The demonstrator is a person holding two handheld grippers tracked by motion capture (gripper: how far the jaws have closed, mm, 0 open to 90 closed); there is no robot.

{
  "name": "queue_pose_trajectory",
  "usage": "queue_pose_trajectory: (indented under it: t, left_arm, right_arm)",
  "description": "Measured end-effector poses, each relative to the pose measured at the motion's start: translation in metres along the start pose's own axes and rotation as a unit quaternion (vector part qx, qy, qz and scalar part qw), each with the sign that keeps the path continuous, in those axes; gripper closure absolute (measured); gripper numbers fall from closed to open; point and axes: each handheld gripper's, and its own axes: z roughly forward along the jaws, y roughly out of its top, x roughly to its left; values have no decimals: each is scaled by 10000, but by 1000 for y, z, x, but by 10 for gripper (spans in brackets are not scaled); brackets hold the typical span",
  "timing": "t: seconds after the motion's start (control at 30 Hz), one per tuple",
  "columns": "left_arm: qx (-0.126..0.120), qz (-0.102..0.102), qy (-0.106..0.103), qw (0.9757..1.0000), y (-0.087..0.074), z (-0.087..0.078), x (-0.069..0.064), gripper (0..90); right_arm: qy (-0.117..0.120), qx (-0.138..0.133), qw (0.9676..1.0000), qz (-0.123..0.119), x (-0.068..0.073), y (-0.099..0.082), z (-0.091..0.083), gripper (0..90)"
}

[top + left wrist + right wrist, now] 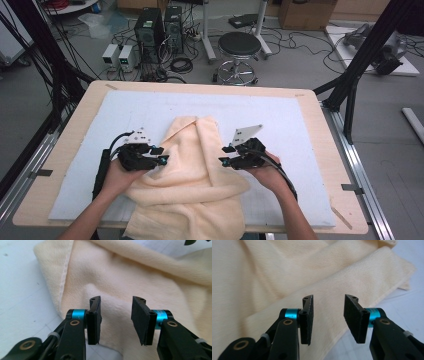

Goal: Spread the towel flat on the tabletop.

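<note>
A cream towel (192,170) lies crumpled and partly folded on the white mat (280,120), its near end hanging over the table's front edge. My left gripper (161,155) sits at the towel's left side, jaws open and pointing right. In the left gripper view the towel (130,282) lies beyond the open gripper (116,317), nothing pinched between the pads. My right gripper (224,155) is at the towel's right side, pointing left, open too. In the right gripper view a folded towel edge (352,277) runs past the parted gripper (328,317).
The mat covers a wooden table (320,125). Beyond the far edge stand a black stool (239,50), computer towers (157,30) and floor cables. Black frame struts (365,55) rise at the right. Bare mat lies left and right of the towel.
</note>
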Motion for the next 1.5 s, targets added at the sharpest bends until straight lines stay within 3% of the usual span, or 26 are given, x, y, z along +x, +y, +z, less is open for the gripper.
queue_pose_trajectory:
  t: [0.13,0.2,0.23,0.33,0.47,0.63,0.73,0.83,0.93,1.07,1.13,1.27,1.33,1.43,1.5]
  left_arm:
    - [382,91,0,9992,-3,22,4,562]
    - [629,-57,-142,9979,-7,30,9,567]
    - [545,-95,-132,9984,-8,30,10,579]
    - [543,-140,-2,9984,-8,29,12,712]
    - [603,-19,186,9980,-8,28,11,853]
    - [498,-90,425,9978,-10,14,11,869]
    - [332,-143,344,9988,-11,2,13,870]
    - [261,-140,309,9991,-14,-8,11,870]
    - [211,-104,164,9996,-19,-20,5,870]
    - [306,40,-23,9995,-23,-28,-6,864]
    - [261,113,-22,9996,-20,-31,-7,822]
    - [-6,78,86,9999,-4,-29,-5,695]
    - [-11,80,220,9997,5,-22,-2,633]
    - [102,76,316,9994,11,-7,4,585]
    - [258,119,360,9989,10,4,7,569]
  right_arm:
    - [172,130,9995,213,-15,-7,32,560]
    - [240,255,9991,221,-18,-9,44,592]
    - [287,360,9987,208,-18,-11,49,612]
    - [419,302,9975,481,-23,-14,50,800]
    - [290,442,9977,420,-21,-14,47,853]
    - [-34,374,9981,498,-24,-19,17,856]
    - [-235,346,9969,672,-26,-30,-10,855]
    - [-357,424,9961,691,-16,-41,-32,855]
    - [-319,456,9964,638,1,-53,-47,855]
    - [31,283,9982,531,25,-58,-56,819]
    - [-37,242,9989,392,30,-53,-59,772]
    - [-198,-14,9993,323,17,-33,-60,691]
    - [-282,-55,9992,265,5,-23,-54,669]
    - [-369,-42,9991,215,-15,-13,-37,658]
    - [-366,17,9988,334,-28,-14,-21,647]
